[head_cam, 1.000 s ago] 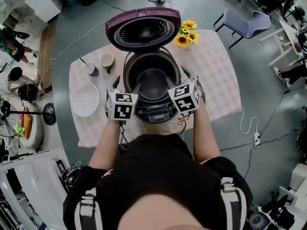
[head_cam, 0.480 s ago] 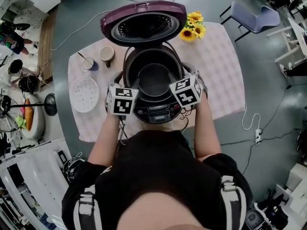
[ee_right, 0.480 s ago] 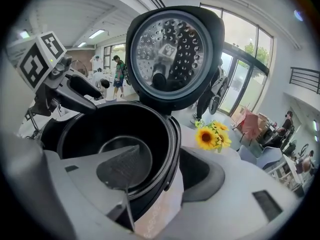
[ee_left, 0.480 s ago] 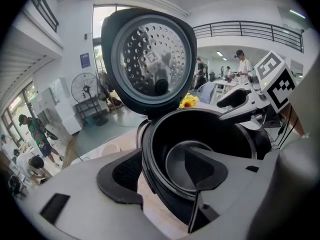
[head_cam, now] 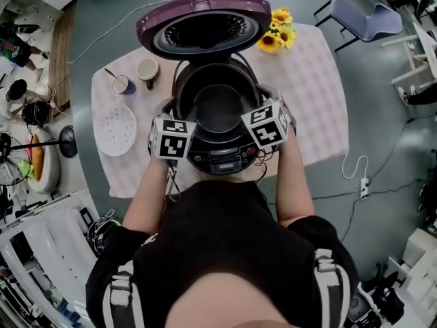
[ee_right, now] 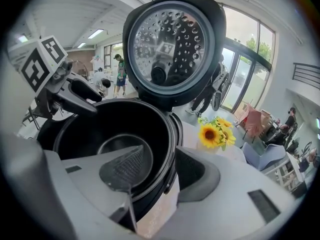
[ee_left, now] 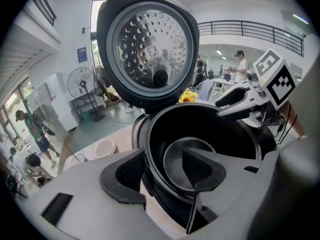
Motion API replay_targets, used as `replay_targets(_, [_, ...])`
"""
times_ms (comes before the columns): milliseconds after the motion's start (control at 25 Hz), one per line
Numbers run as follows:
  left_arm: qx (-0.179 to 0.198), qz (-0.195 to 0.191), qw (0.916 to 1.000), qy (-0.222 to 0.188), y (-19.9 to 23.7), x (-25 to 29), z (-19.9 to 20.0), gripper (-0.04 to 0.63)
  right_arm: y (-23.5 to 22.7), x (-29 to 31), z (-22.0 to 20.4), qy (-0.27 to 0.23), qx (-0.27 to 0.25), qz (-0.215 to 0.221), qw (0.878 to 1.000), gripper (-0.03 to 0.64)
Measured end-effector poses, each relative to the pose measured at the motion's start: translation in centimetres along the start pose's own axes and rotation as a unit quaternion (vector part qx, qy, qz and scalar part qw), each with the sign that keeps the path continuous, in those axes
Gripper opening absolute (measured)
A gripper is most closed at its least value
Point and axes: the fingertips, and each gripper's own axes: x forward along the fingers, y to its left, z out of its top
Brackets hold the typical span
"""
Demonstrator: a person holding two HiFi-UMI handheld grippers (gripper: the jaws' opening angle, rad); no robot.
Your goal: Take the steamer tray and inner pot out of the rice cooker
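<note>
The rice cooker stands on the table with its purple lid raised. The dark inner pot sits inside it, empty. My left gripper straddles the pot's left rim, one finger outside and one inside. Its jaws have just been closing, and a gap still shows at the inner pad. My right gripper straddles the right rim the same way, its jaws also just closing, pads not pressing. The white perforated steamer tray lies on the table, left of the cooker.
Two cups stand behind the tray. Sunflowers sit at the table's far right corner. The checked tablecloth is bare to the right of the cooker. A chair and cables are on the floor beyond.
Both grippers have sunk lower around the inner pot's rim, and their jaws have narrowed. The cooker, tray and cups stay in place.
</note>
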Motion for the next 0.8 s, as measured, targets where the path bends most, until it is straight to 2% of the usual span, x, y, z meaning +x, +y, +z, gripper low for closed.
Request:
replay_targets(200, [-0.007,-0.005,0.9999,0.006,0.0,0.4,-0.7,0.232,0.2,0.3,-0.3,0.003,0.004,0.003,1.000,0.195])
replay_targets(400, [-0.012,0.001,0.9999,0.001,0.4,0.5,-0.7,0.213,-0.1,0.6,-0.1,-0.010,0.033,0.009,0.999,0.178])
replay_targets(560, [-0.015,0.021,0.9996,-0.009,0.7,0.5,-0.6,0.187,-0.5,0.7,-0.2,-0.006,0.030,-0.014,0.999,0.155])
replay_targets(680, [-0.007,0.048,0.9987,-0.013,1.1,0.6,-0.6,0.149,-1.1,0.8,-0.3,-0.003,0.036,-0.030,0.999,0.106])
replay_targets(720, [-0.004,0.058,0.9982,-0.012,1.3,0.6,-0.7,0.131,-1.3,0.9,-0.3,-0.003,0.042,-0.030,0.999,0.080])
replay_targets(800, [-0.001,0.073,0.9973,-0.011,1.7,0.7,-0.8,0.091,-1.5,0.9,-0.3,-0.008,0.055,-0.020,0.998,0.077])
